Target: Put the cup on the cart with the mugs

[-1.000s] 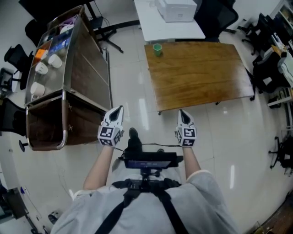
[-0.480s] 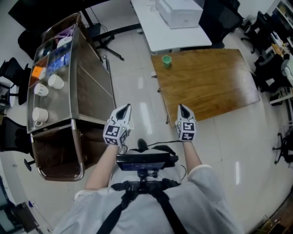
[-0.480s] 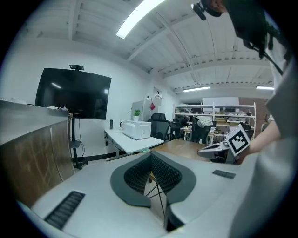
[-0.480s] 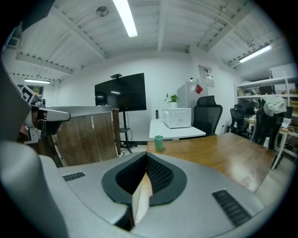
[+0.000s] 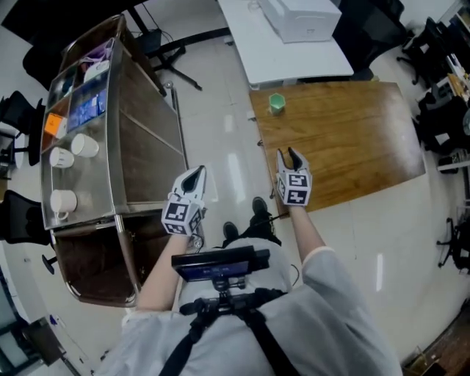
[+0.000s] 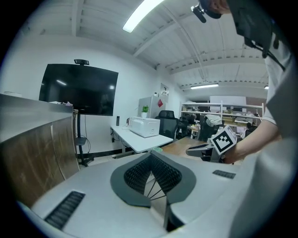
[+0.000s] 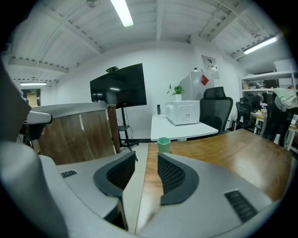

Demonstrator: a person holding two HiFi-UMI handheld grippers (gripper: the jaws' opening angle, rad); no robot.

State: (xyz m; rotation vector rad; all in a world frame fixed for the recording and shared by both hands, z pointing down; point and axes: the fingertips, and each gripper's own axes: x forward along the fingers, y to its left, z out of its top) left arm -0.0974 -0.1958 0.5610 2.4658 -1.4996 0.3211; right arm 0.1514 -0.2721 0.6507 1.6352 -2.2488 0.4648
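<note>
A small green cup (image 5: 277, 103) stands near the left corner of the brown wooden table (image 5: 352, 139); it also shows in the right gripper view (image 7: 163, 144), straight ahead beyond the jaws. My right gripper (image 5: 288, 156) is at the table's near edge, well short of the cup. Its jaws have just been opening and stand slightly open (image 7: 146, 156) with nothing between them. My left gripper (image 5: 194, 178) hangs beside the cart (image 5: 147, 139), shut and empty (image 6: 150, 156). White mugs (image 5: 84, 145) sit on the cart's steel top.
A white desk (image 5: 294, 51) with a white printer (image 5: 305, 16) stands behind the wooden table. Office chairs (image 5: 440, 110) crowd the right side. A black screen (image 6: 77, 89) stands on a stand beyond the cart. Glossy floor runs between cart and table.
The person has walked forward, so cart and table are closer. Both grippers moved ahead, the right one reaching the table's edge. The right jaws have parted from shut.
</note>
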